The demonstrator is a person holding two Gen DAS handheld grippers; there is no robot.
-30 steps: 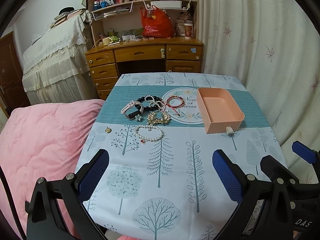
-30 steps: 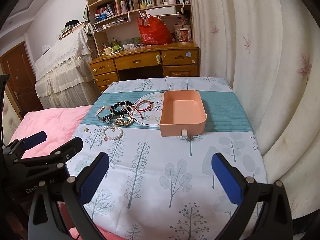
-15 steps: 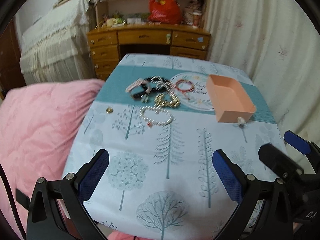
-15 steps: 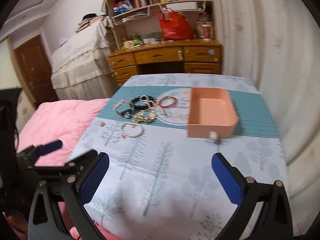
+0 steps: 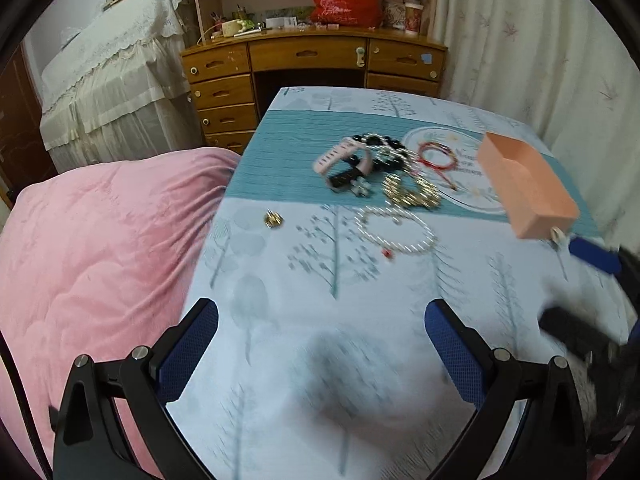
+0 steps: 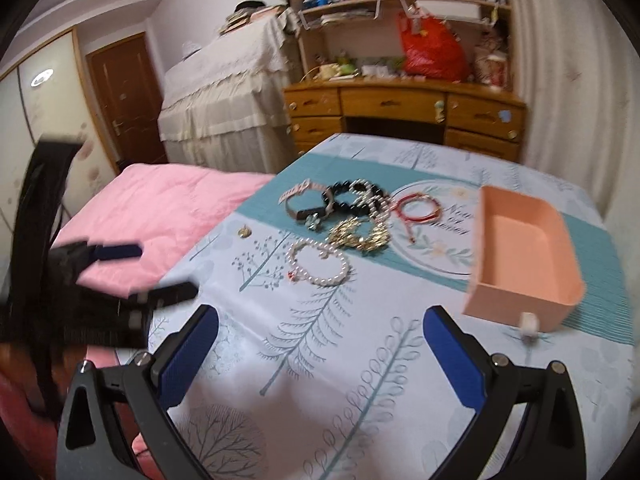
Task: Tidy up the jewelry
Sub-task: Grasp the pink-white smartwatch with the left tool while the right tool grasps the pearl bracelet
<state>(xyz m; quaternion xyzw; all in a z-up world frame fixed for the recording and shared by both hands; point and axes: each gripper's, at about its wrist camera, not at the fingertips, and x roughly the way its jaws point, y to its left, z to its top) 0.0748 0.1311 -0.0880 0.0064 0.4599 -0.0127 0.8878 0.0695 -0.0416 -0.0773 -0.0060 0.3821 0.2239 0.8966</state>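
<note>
Both tools are hovering above the near part of the table (image 6: 400,420), empty. The left gripper (image 5: 322,340) is standing with jaws spread wide, and the right gripper (image 6: 320,344) likewise — nothing is sitting between either pair of pads.

The jewelry is lying in a loose cluster on the tree-print cloth, toward 12 o'clock from the right gripper. The pearl bracelet (image 6: 318,266) is lying nearest, apart from the rest. Behind it are the gold chain piece (image 6: 360,234), the black bead bracelet (image 6: 352,196), the pink watch (image 6: 306,200) and the red cord bracelet (image 6: 418,208), several touching or overlapping. A small gold charm (image 6: 244,232) is lying alone at 11 o'clock. The peach tray (image 6: 524,280) is standing empty at 1 o'clock.

Judgement: the pearl strand is looking light, limp and slippery. It is likely best pinched across one side of the loop, flat to the cloth. The tangled pieces are risking dragging neighbours along.
</note>
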